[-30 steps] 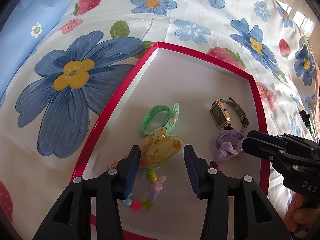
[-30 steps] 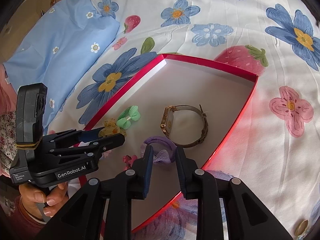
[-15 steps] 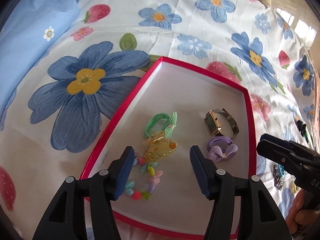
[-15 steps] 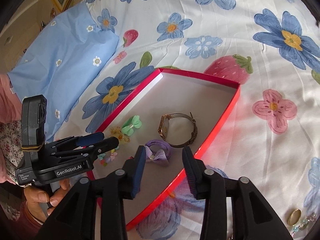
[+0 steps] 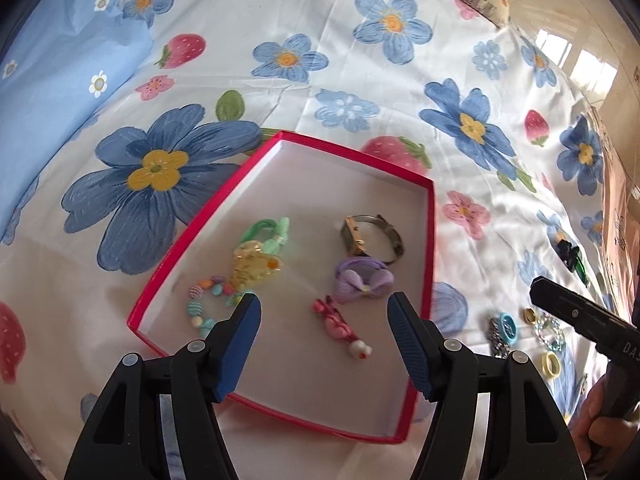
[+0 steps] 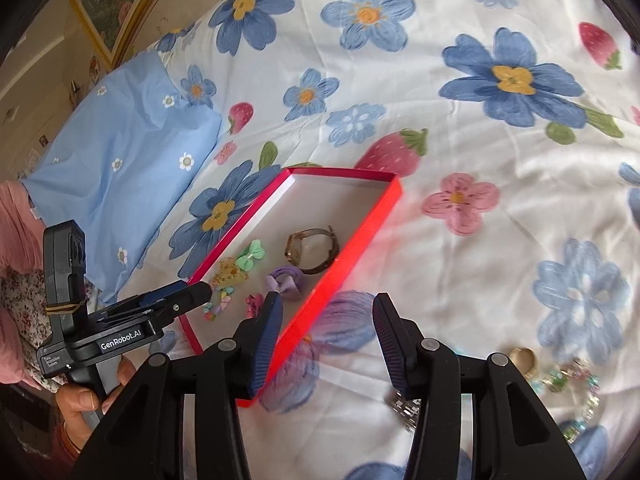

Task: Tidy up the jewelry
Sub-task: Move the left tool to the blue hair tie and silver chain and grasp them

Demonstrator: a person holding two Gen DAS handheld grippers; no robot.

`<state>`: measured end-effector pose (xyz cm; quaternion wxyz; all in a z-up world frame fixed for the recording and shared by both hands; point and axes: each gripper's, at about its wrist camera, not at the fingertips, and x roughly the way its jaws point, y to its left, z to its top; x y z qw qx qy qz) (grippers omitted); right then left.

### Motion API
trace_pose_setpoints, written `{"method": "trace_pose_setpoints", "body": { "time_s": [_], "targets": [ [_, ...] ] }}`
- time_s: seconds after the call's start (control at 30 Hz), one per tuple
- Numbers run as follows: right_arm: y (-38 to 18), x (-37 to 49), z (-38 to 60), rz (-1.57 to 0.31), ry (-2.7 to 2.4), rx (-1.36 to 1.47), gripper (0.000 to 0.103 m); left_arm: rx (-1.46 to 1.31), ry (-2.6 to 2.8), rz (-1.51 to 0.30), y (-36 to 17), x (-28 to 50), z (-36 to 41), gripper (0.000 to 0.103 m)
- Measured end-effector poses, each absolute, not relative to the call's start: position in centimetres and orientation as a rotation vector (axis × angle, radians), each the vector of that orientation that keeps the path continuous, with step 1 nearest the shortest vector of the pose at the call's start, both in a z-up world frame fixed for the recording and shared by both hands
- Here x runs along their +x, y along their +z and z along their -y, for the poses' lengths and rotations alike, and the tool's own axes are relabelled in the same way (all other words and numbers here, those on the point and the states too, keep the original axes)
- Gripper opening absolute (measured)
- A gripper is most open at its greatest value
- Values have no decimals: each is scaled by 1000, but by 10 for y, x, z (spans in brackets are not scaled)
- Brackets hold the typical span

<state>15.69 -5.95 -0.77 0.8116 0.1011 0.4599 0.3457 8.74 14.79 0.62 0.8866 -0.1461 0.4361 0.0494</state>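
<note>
Reading "GenRobot.AI" on left tool [image 6: 192, 294], fingers spread wide, right tool [image 6: 326, 340] also wide, red box [image 5: 431, 240] below.

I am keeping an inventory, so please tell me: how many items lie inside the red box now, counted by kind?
Inside the red box:
Hair ties with bow: 2 (green, purple)
Hair clips: 2 (yellow, pink)
Watch: 1
Beaded bracelet: 1
Total: 6
</note>
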Motion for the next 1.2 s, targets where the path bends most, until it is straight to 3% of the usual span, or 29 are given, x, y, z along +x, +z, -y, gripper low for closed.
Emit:
{"method": "trace_pose_setpoints", "body": {
  "time_s": [0.5, 1.2],
  "targets": [
    [7, 136, 156, -923, 582, 270, 50, -219, -21, -918, 26, 86, -90, 66],
    [-26, 124, 235, -973, 415, 290, 50, -136, -137, -996, 5, 113, -25, 66]
  ]
}}
